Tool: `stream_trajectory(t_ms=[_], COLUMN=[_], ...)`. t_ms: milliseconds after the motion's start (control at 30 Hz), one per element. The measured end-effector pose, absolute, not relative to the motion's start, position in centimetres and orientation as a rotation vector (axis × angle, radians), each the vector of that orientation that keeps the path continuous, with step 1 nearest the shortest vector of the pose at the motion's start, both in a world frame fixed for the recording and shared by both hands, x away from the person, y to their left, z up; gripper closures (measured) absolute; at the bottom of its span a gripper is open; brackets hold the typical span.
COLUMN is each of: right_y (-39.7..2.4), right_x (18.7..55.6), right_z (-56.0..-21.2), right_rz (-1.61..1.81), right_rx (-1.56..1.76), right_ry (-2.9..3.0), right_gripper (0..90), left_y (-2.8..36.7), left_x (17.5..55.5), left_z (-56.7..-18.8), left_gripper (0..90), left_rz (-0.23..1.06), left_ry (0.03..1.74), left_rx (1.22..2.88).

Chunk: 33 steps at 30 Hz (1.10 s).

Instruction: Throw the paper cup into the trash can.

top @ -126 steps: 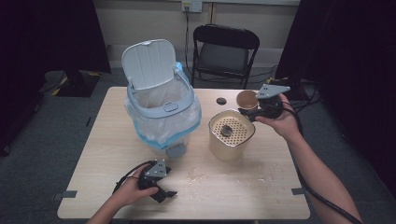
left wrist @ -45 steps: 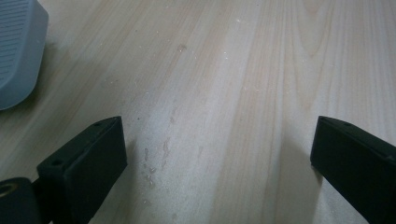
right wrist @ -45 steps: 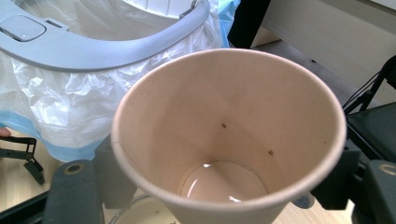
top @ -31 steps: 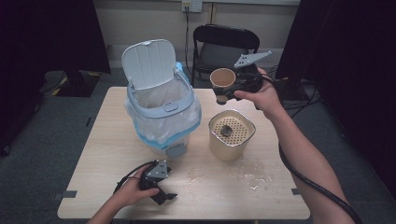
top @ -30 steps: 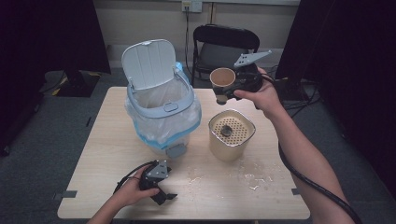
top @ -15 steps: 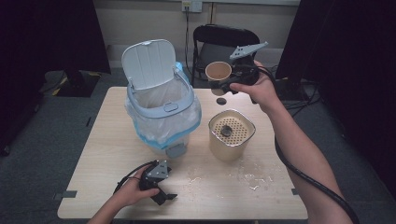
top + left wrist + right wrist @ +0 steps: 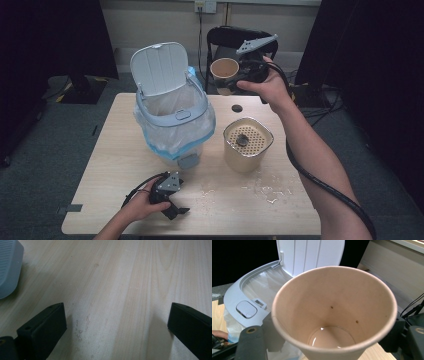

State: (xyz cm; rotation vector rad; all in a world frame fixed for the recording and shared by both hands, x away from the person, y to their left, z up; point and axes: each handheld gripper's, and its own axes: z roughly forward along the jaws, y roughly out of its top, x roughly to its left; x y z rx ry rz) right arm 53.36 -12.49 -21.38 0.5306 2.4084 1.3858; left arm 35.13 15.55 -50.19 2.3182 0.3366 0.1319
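Observation:
A brown paper cup point(image 7: 224, 69) hangs in the air behind the table's far edge, to the right of the bin, and my right gripper point(image 7: 235, 79) is shut on its sides. In the right gripper view the cup point(image 7: 334, 312) is upright and a little liquid lies in its bottom. Just beyond it stands the grey-blue waste bin point(image 7: 239, 295), its lid point(image 7: 309, 252) raised. That bin point(image 7: 172, 115) has a clear plastic liner and sits on the table's left middle. Low at the front edge, my left gripper point(image 7: 172, 207) rests open on bare wood point(image 7: 117, 302).
A beige container point(image 7: 247, 145) with a perforated top stands right of the bin. A small black cap point(image 7: 237, 108) lies behind it. Spilled drops point(image 7: 265, 187) wet the table in front of the container. A black chair point(image 7: 235, 37) stands beyond the table.
My right gripper has carried the cup up and to the left, nearer the bin. The left gripper has stayed where it was.

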Motion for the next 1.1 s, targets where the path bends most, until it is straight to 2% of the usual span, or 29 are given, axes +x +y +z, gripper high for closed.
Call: stream_trajectory(t_ms=[1100], right_y=[-5.3], right_x=[53.9], right_z=[-19.6], right_rz=[1.440], right_rx=[0.434], right_ry=[2.447], right_gripper=[24.7], left_y=[15.5], left_x=[35.1], left_z=[-50.1], left_gripper=[0.4], left_rz=[0.133], left_ry=[0.336], left_rx=[2.328])
